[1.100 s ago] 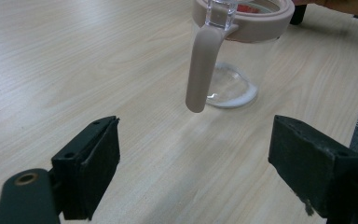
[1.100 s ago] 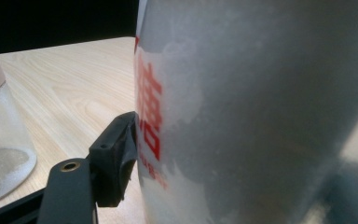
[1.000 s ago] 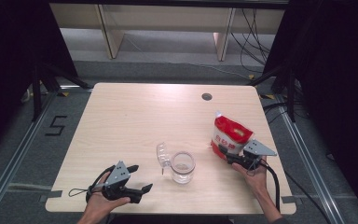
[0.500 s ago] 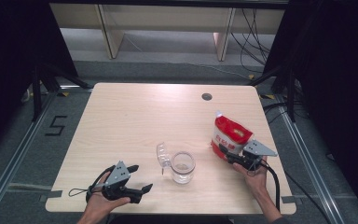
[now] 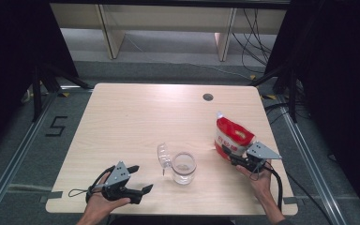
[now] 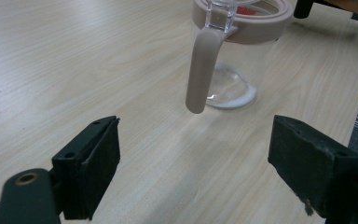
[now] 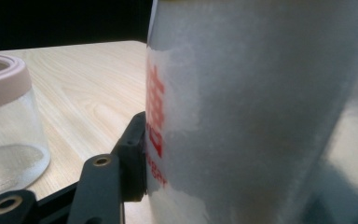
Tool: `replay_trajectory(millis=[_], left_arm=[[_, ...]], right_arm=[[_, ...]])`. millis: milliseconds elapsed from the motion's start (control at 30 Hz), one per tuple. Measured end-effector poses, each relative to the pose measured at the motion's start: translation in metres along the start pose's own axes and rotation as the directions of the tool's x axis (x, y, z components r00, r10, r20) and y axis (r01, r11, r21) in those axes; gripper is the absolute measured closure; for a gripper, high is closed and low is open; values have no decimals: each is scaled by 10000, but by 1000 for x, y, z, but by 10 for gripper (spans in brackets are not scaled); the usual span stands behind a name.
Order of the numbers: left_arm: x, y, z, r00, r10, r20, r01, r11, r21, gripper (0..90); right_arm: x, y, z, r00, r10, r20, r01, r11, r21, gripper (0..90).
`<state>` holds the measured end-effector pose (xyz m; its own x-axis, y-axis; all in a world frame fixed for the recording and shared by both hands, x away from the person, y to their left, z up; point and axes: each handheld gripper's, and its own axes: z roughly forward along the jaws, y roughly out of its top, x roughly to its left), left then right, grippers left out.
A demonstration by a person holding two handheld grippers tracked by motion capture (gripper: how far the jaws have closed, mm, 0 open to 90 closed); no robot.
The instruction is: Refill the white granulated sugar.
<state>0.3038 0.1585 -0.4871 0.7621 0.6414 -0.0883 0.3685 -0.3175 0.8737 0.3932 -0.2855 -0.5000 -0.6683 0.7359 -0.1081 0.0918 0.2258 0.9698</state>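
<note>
The right gripper [image 5: 228, 154] stands at the near-right of the table [image 5: 136, 117], its 2 jaws having just been closing around the lower part of the red-and-white bag [image 5: 233, 135]; in the right gripper view 1 black jaw lies flat against the bag's printed side, so the grip looks seated on the pouch, low down, probably so that the top can later be tipped toward the jar; the bag stands upright, just right of the clear jar [image 5: 183, 168], near it but apart. The jar sits at the near-middle of the table with its pinkish rim uppermost and its hinged lid [image 5: 164, 155] swung open to the left, which leaves the mouth free for filling; a thin layer of something pale lies at its bottom. The left gripper [image 5: 140, 180] rests near the near-left edge in the person's left hand [image 5: 104, 202], jaws spread apart with nothing between them; the left gripper view looks straight at the jar's latch tab [image 6: 200, 70], a placing that suggests it waits to steady the jar.
</note>
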Motion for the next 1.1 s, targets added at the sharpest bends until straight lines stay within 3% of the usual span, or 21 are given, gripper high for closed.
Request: replay_trajectory(millis=[33, 67, 100, 200, 300, 367, 433, 533, 567, 633, 700, 800, 833, 867, 1000, 1067, 1100], left_arm=[[0, 0, 0, 10000, 21, 3, -21, 10000, 13, 162], [0, 0, 0, 10000, 49, -68, -48, 10000, 58, 162], [0, 0, 0, 10000, 49, -68, -48, 10000, 58, 162], [0, 0, 0, 10000, 37, -40, -36, 10000, 16, 162], [0, 0, 1, 10000, 31, -39, -31, 10000, -33, 162], [0, 0, 2, 10000, 44, 48, -44, 10000, -72, 162], [0, 0, 3, 10000, 39, 65, -38, 10000, -64, 162], [1, 1, 3, 9999, 92, 72, -92, 10000, -20, 162], [1, 1, 3, 9999, 80, 61, -80, 10000, -37, 162], [1, 1, 3, 10000, 61, 48, -61, 10000, -60, 162], [1, 1, 2, 10000, -7, 31, 8, 10000, -66, 162], [1, 1, 2, 10000, -12, 32, 12, 10000, -65, 162], [0, 0, 2, 10000, -28, 45, 28, 10000, -85, 162], [0, 0, 2, 10000, -28, 45, 28, 10000, -85, 162], [1, 1, 2, 10000, 3, 24, -3, 10000, -71, 162], [3, 1, 1, 9995, 314, 28, -314, 9995, -77, 162], [1, 1, 1, 10000, -32, -67, 32, 10000, -50, 162]], right_arm=[[3, 2, -2, 9996, 170, 237, -163, 9995, -282, 474], [1, 5, -5, 9994, -326, 92, 328, 9991, -266, 474], [1, 7, -8, 9975, -663, 245, 667, 9976, -171, 474], [3, 10, -14, 9959, -824, 377, 835, 9961, -274, 474], [7, 18, -23, 9868, -1597, 264, 1599, 9871, -45, 475], [11, 20, -23, 9852, -1699, 250, 1702, 9853, -143, 475], [17, 22, -23, 9848, -1735, 122, 1734, 9848, 104, 476], [20, 23, -22, 9766, -2146, 113, 2144, 9767, 133, 477], [24, 25, -22, 9689, -2476, 3, 2475, 9685, 263, 477], [28, 25, -24, 9695, -2452, -40, 2451, 9686, 423, 478], [35, 27, -26, 9564, -2922, -3, 2918, 9550, 541, 478], [39, 27, -28, 9563, -2913, -254, 2923, 9542, 629, 479], [44, 29, -31, 9452, -3256, -220, 3263, 9422, 765, 479], [44, 29, -31, 9452, -3256, -220, 3263, 9422, 765, 479], [53, 30, -35, 9205, -3900, -234, 3904, 9164, 879, 480], [56, 32, -37, 9086, -4172, -195, 4171, 9039, 944, 480], [58, 33, -38, 9042, -4266, -196, 4264, 8995, 952, 480]])
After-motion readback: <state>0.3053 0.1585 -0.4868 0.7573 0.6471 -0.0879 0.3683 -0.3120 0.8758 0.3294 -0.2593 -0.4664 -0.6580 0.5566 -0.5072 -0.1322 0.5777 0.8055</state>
